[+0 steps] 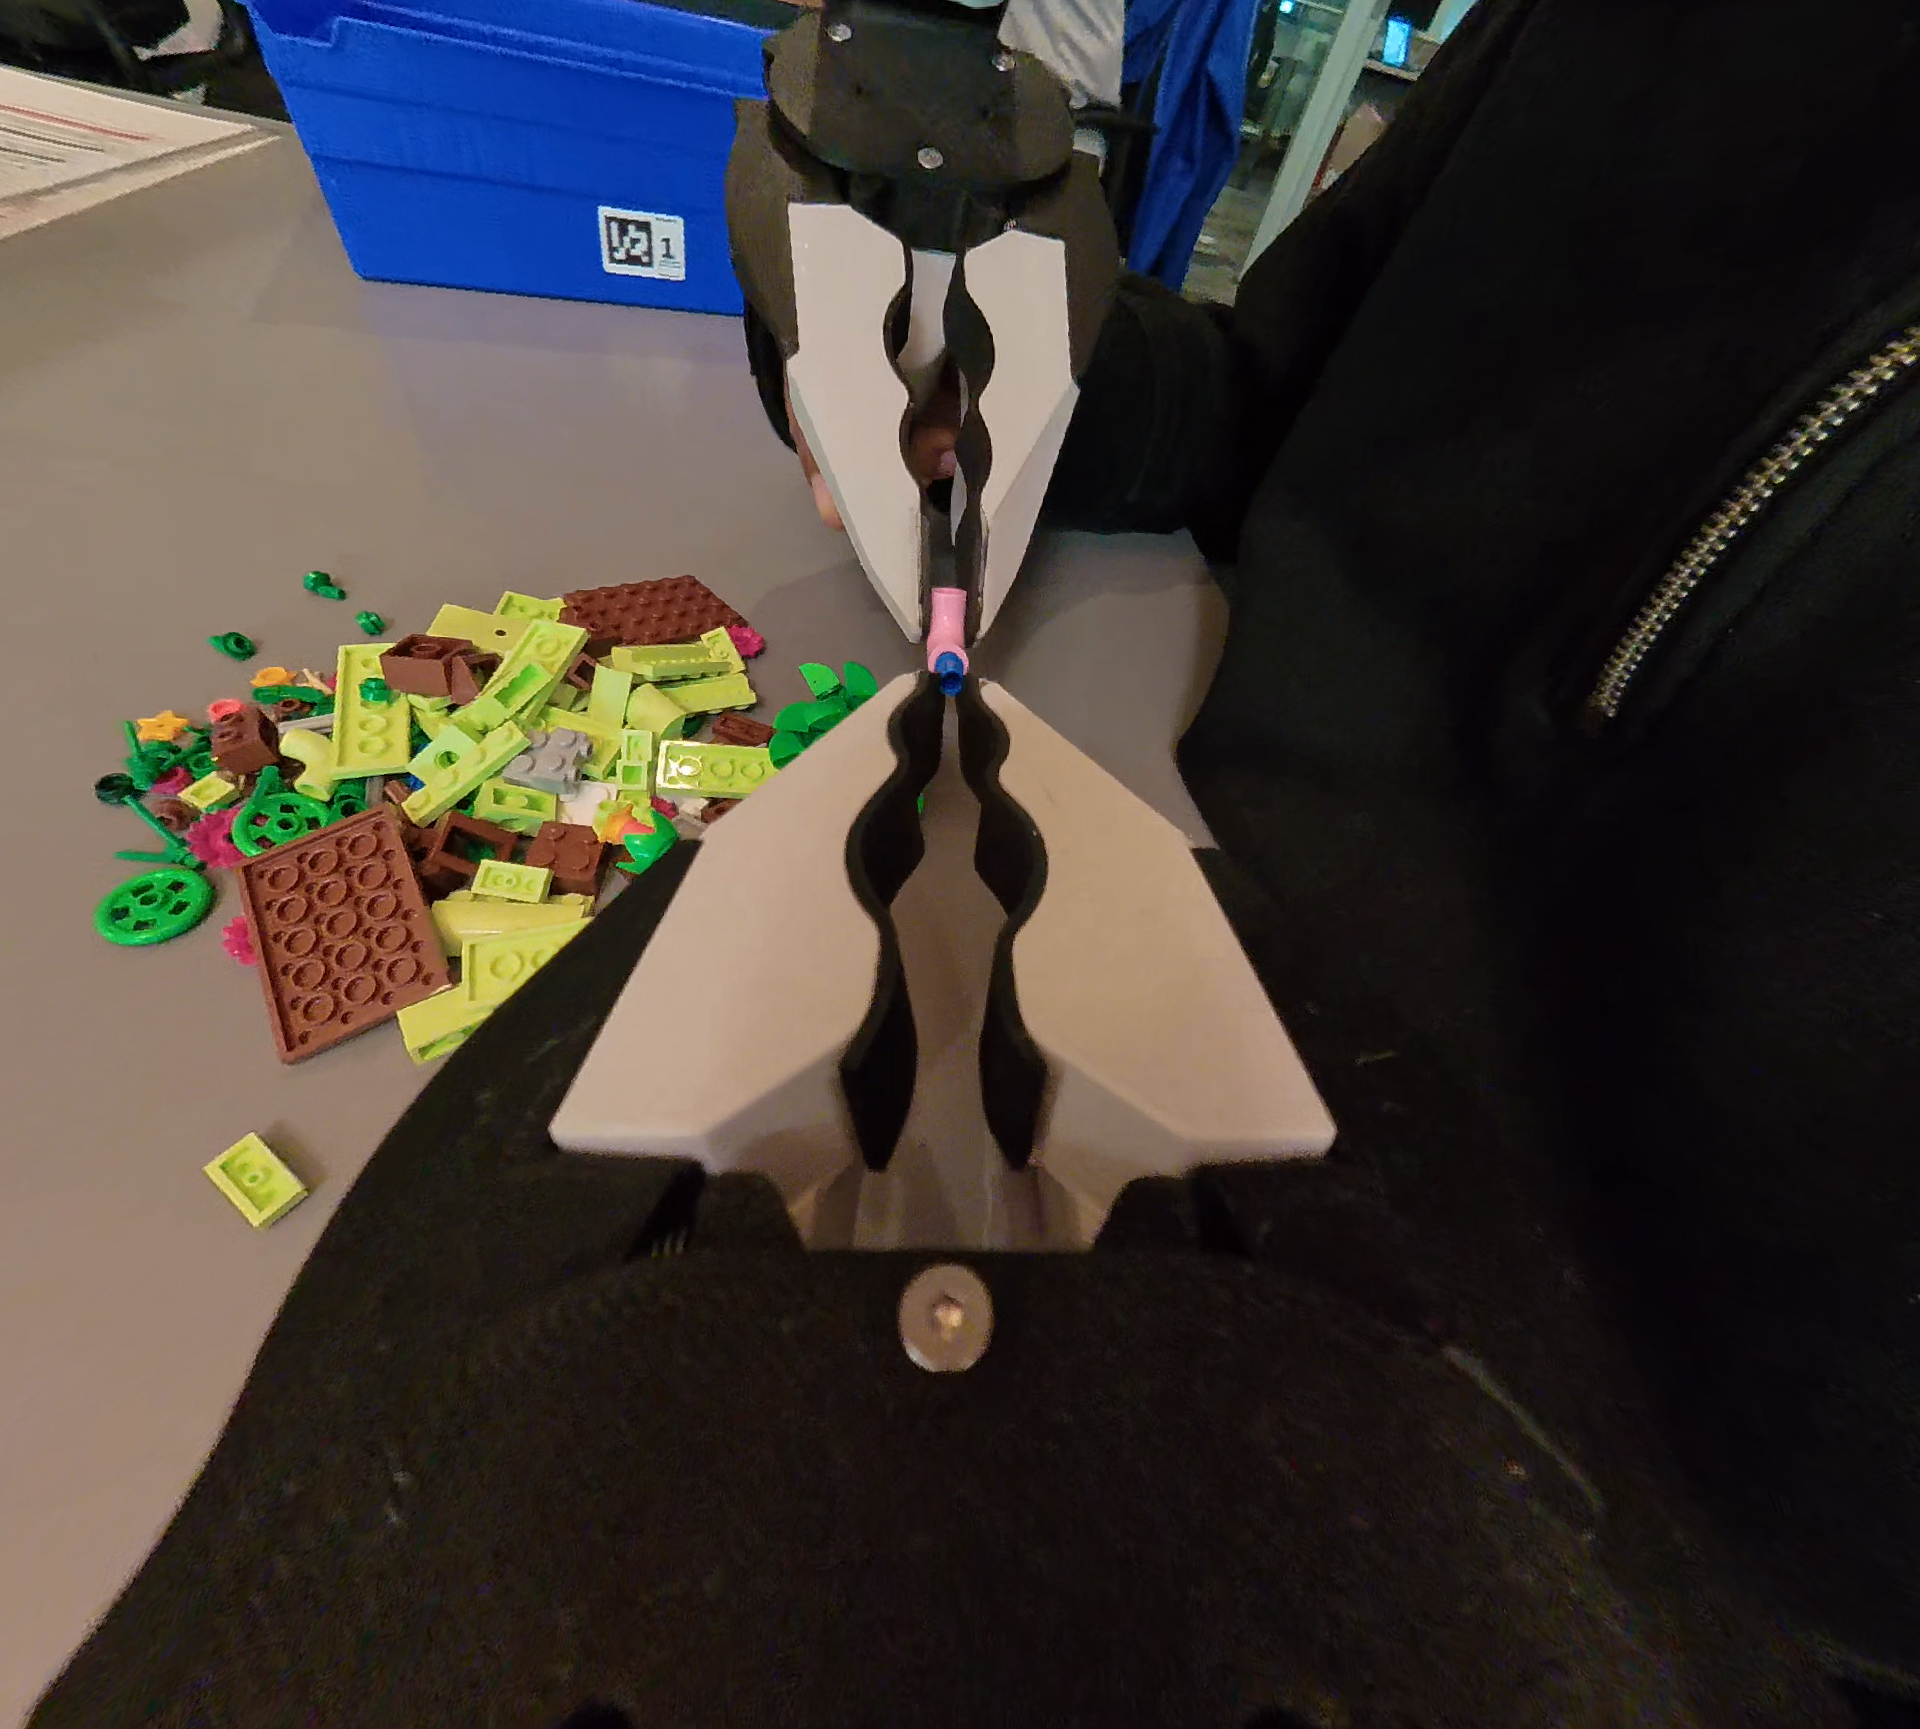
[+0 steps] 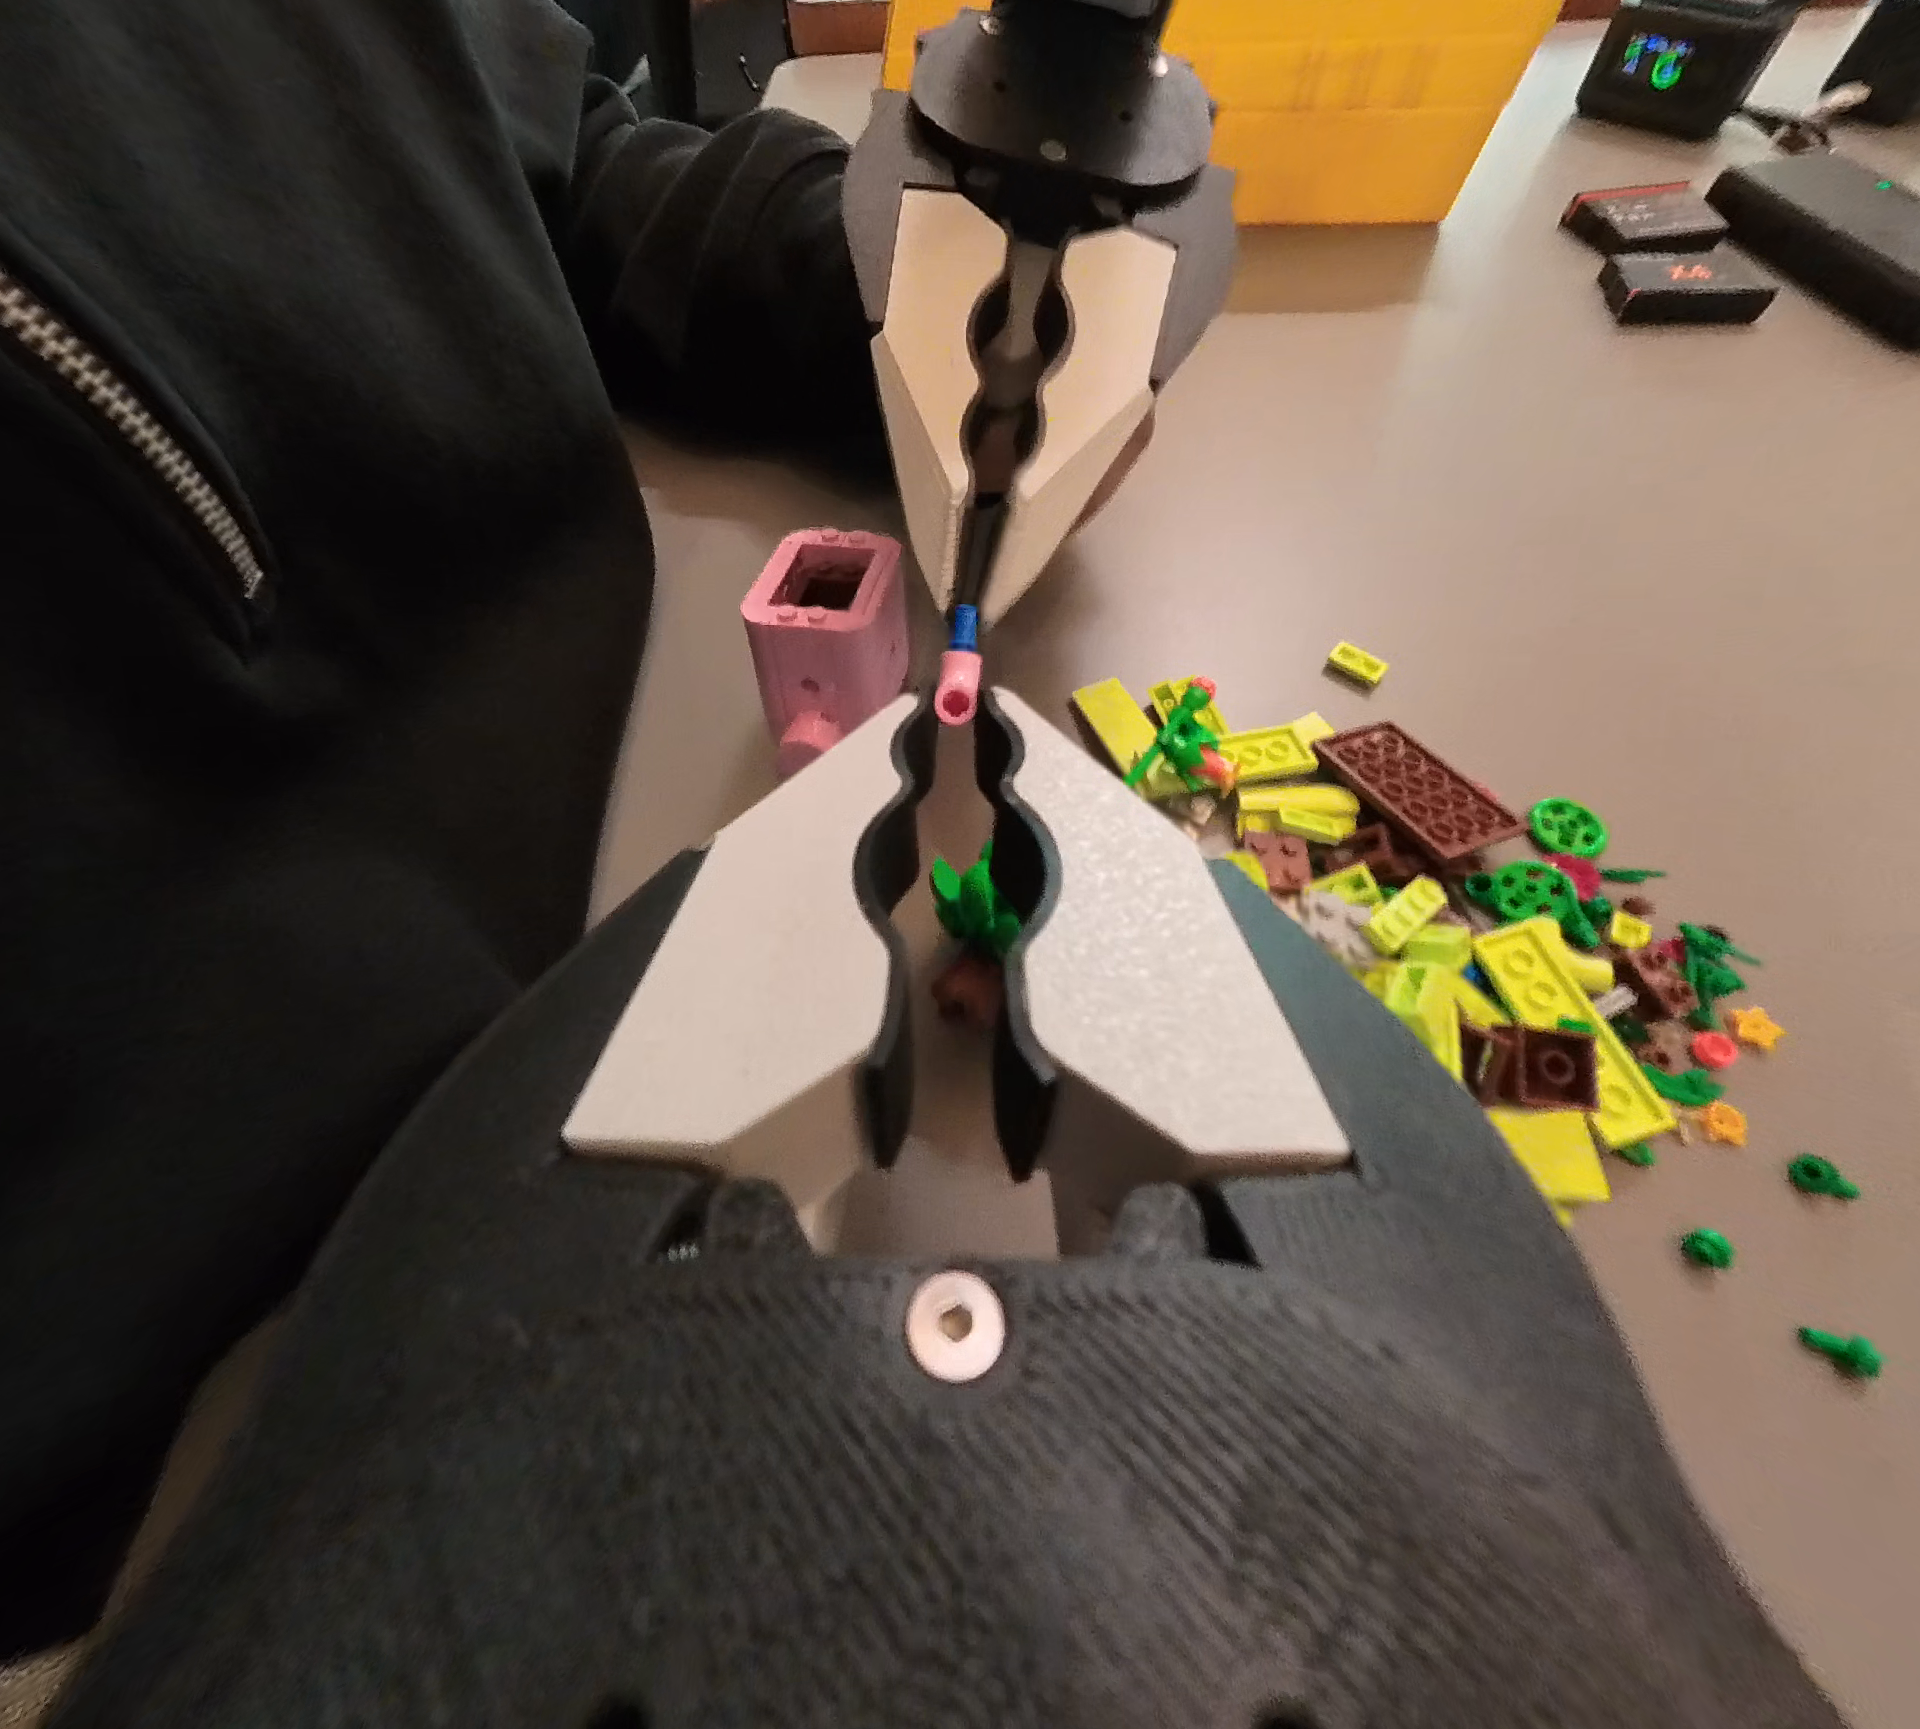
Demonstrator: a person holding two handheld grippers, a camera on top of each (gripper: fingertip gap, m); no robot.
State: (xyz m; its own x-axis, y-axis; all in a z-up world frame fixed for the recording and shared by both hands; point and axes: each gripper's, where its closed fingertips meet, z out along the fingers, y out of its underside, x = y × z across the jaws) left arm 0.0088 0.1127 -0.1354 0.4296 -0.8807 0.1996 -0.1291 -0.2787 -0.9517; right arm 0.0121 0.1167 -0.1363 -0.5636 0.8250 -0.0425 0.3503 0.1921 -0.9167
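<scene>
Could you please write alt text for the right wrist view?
Two tongs meet tip to tip above a grey table: the right tongs pinch a small pink piece, the left tongs a blue peg. A pink block stands left, loose bricks right.

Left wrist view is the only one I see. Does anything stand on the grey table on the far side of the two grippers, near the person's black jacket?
Observer: Yes. The right wrist view shows a pink hollow plastic block standing upright on the grey table, near the tip of the left gripper.
Operator: Is there any container on that side?
Observer: A yellow plastic bin sits behind the left gripper.
Operator: Anything more there?
Observer: Two small black boxes lie on the table near the bin.
</scene>
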